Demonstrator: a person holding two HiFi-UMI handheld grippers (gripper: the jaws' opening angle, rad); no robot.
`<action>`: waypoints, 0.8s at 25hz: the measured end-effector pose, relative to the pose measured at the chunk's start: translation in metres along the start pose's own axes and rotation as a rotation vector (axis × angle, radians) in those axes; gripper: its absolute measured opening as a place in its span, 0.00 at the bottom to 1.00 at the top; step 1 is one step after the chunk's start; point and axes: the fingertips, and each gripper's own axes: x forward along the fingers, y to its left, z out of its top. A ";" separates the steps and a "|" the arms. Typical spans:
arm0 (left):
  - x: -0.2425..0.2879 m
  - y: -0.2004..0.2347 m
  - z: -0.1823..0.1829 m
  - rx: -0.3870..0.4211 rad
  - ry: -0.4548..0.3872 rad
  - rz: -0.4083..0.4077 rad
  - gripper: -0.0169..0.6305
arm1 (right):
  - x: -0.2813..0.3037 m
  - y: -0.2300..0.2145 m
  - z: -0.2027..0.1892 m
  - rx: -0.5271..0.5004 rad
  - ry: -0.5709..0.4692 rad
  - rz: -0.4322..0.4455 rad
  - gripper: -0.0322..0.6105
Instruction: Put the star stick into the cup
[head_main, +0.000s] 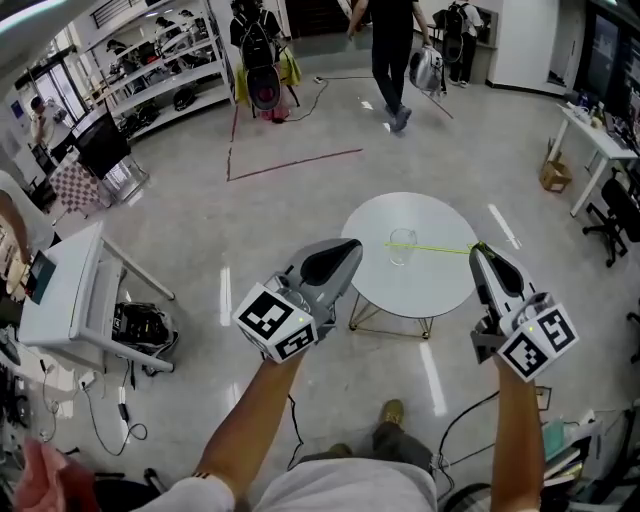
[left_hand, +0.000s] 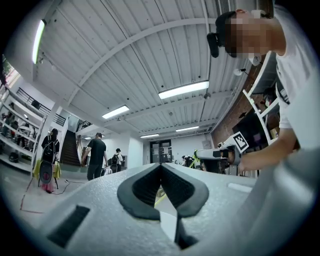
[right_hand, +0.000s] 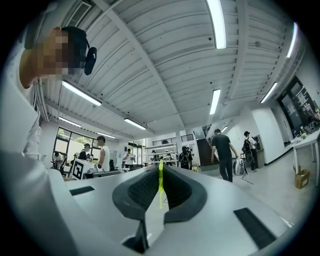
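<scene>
Right claw (head_main: 478, 250) is clamped on the star stick (head_main: 430, 248), left claw (head_main: 345, 250) shut, empty. Held by 1 end, it could easily tip that cup (head_main: 402, 245).

This is a large open lab or workshop hall: a corrugated metal ceiling (left_hand: 125, 55) with long strip lights (left_hand: 183, 90) spans a polished grey floor (head_main: 300, 230) marked with red tape lines (head_main: 290, 165). Metal shelving racks (head_main: 160, 60) loaded with gear, a white table (head_main: 600, 140) and a black office chair (head_main: 615, 220) line the edges.
</scene>
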 end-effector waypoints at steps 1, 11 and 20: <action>0.009 0.003 -0.002 0.001 0.001 0.004 0.05 | 0.002 -0.009 0.000 -0.002 0.000 0.005 0.09; 0.092 0.032 -0.024 0.028 0.023 0.076 0.05 | 0.032 -0.104 -0.012 -0.041 0.058 0.048 0.09; 0.163 0.059 -0.050 0.060 0.053 0.140 0.05 | 0.063 -0.171 -0.041 -0.058 0.139 0.140 0.09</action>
